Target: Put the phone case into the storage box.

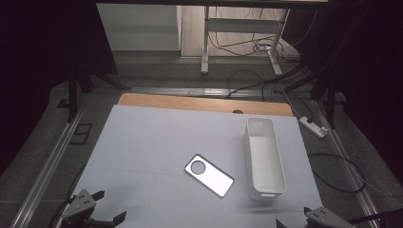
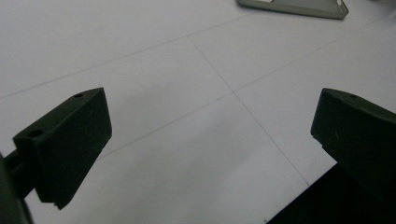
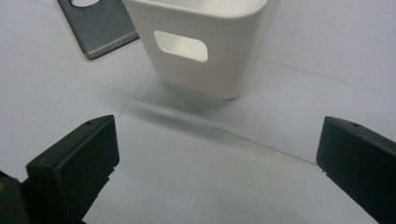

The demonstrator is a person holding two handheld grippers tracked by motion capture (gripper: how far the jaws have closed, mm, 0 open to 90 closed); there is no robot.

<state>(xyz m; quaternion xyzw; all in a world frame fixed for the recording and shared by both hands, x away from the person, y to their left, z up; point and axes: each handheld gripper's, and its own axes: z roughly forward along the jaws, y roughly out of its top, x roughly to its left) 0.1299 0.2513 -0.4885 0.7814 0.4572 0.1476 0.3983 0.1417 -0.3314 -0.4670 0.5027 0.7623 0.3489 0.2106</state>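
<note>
Tools, left (image 1: 105,205) and right (image 1: 291,217), gape wide, empty, above the table (image 1: 157,137).

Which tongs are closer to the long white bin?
Right. The right tongs sit just below the white bin's near end. The left tongs are far across the table, beyond the flat plate.

We see the flat metal plate (image 2: 299,7) cut off by the top edge of the left gripper view, so just one long side and a corner show. In the right gripper view, the top edge trims its round hole and the white bin (image 3: 198,42) covers its far end. The bin's own rim is cropped there too, and we cannot see its inside.
</note>
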